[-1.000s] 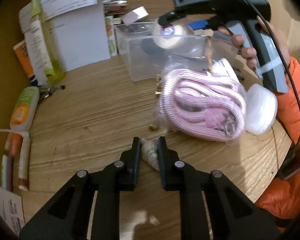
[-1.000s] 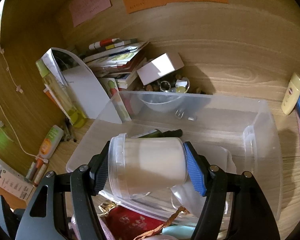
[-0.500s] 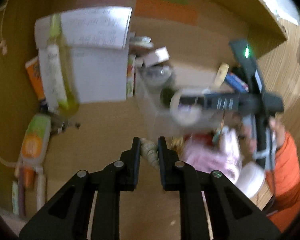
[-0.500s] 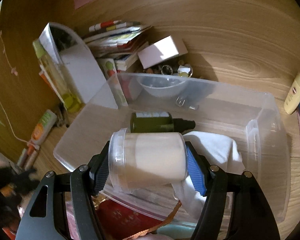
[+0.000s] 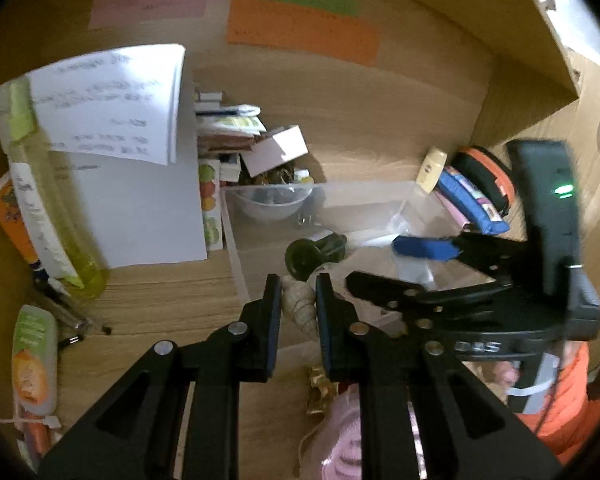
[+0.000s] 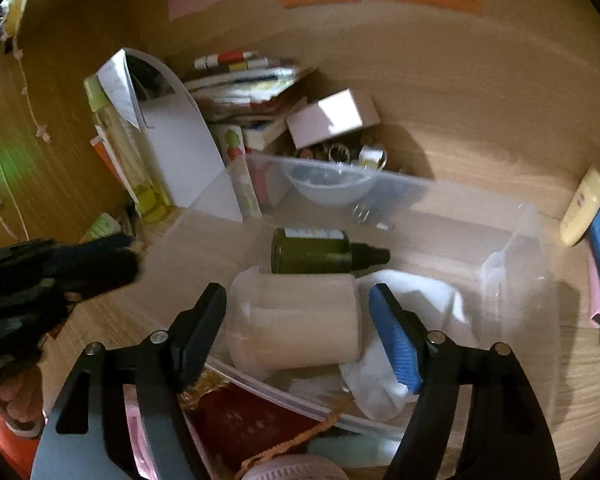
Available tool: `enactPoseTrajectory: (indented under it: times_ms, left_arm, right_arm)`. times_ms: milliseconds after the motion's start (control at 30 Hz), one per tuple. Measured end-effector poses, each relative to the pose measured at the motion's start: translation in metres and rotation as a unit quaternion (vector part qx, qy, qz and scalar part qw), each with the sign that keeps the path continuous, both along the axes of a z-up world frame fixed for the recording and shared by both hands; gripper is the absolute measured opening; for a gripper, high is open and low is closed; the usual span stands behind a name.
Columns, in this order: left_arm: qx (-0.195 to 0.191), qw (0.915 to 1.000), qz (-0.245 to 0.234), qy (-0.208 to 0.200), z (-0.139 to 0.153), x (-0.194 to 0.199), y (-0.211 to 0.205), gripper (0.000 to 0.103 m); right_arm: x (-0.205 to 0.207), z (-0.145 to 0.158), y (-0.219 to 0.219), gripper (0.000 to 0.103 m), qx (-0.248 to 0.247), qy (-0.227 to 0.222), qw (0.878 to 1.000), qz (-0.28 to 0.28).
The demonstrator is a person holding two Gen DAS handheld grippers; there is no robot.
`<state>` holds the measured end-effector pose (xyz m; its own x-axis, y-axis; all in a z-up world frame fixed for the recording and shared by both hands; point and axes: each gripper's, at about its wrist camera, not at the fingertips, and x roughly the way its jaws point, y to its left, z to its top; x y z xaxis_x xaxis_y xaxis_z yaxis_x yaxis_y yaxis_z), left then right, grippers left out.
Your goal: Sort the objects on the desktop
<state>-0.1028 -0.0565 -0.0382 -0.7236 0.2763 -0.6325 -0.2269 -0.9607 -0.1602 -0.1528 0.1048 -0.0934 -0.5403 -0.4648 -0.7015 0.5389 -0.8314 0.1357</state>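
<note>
My left gripper [image 5: 297, 286] is shut on a small beige spiral shell [image 5: 300, 304] and holds it up near the front left corner of the clear plastic bin [image 5: 236, 256]. My right gripper [image 6: 298, 300] is open over the bin [image 6: 512, 280]. A round translucent jar [image 6: 294, 326] lies in the bin between its fingers, with a gap on each side. A dark green dropper bottle [image 6: 320, 251] and a white cloth [image 6: 412, 312] also lie in the bin.
A white file holder [image 5: 140, 200] with papers and a yellow-green bottle [image 5: 56, 232] stand at the left. Books, a small white box [image 6: 332, 118] and a clear bowl [image 6: 328, 184] sit behind the bin. A pink rope bundle [image 5: 340, 440] and a red pouch [image 6: 252, 424] lie in front.
My right gripper has opened and the jar now lies in the bin. My left gripper has lifted the shell off the desk and carried it toward the bin.
</note>
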Motion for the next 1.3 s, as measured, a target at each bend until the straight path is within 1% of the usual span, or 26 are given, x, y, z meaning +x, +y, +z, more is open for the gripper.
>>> enactPoseTrajectory:
  times_ms: [133,200,267,433,533,767,800,900,933,967,1000,1033,1100,1167,1300]
  left_arm:
    - [-0.011,0.9999,0.001,-0.008,-0.005,-0.008,0.006,0.016]
    - [-0.012,0.9999,0.002,-0.011,-0.007,-0.011,0.008,0.016]
    - [-0.019,0.9997,0.004,-0.015,-0.011,-0.012,0.008,0.016]
    - [-0.042,0.9987,0.004,-0.028,-0.019,-0.017,0.015,0.016]
    - [-0.048,0.9983,0.002,-0.032,-0.022,-0.017,0.016,0.016]
    - [-0.064,0.9974,-0.001,-0.031,-0.022,-0.014,0.02,0.016]
    - [-0.065,0.9974,-0.001,-0.03,-0.021,-0.012,0.019,0.016]
    - [-0.049,0.9984,-0.008,-0.028,-0.016,-0.005,0.014,0.017]
    - [-0.045,0.9986,-0.011,-0.026,-0.014,-0.001,0.012,0.02]
    - [-0.043,0.9987,-0.013,-0.024,-0.013,0.002,0.011,0.027]
    - [-0.042,0.9988,-0.015,-0.02,-0.011,0.009,0.008,0.031]
    - [-0.042,0.9988,-0.017,-0.017,-0.01,0.013,0.007,0.039]
    - [-0.031,0.9987,-0.038,-0.012,-0.008,0.026,0.004,0.044]
    - [-0.038,0.9983,-0.043,-0.009,-0.007,0.035,0.005,0.054]
    - [-0.057,0.9969,-0.051,-0.018,-0.016,0.05,0.007,0.054]
  right_arm:
    - [0.001,0.009,0.005,0.074,0.007,0.022,1.0,-0.008]
    - [0.0,0.013,0.009,0.083,0.006,0.029,0.999,-0.014]
    - [-0.004,0.014,0.015,0.083,0.003,0.031,0.999,-0.027]
    - [-0.006,0.015,0.021,0.084,-0.004,0.026,0.999,-0.032]
    - [-0.003,0.017,0.02,0.084,-0.002,0.032,0.999,-0.029]
    - [0.011,0.03,0.025,0.084,-0.027,0.045,0.999,-0.009]
    - [0.013,0.032,0.027,0.084,-0.03,0.046,0.998,-0.008]
    - [0.025,0.037,0.033,0.084,-0.051,0.043,0.998,0.002]
    - [0.03,0.038,0.036,0.084,-0.058,0.042,0.997,0.008]
    - [0.035,0.038,0.039,0.084,-0.061,0.042,0.997,0.01]
    - [0.038,0.038,0.041,0.083,-0.063,0.041,0.997,0.013]
    - [0.042,0.038,0.043,0.083,-0.065,0.04,0.997,0.015]
    - [0.053,0.037,0.047,0.083,-0.066,0.037,0.997,0.023]
    - [0.066,0.036,0.049,0.083,-0.055,0.039,0.997,0.028]
    - [0.087,0.03,0.047,0.083,-0.023,0.044,0.998,0.042]
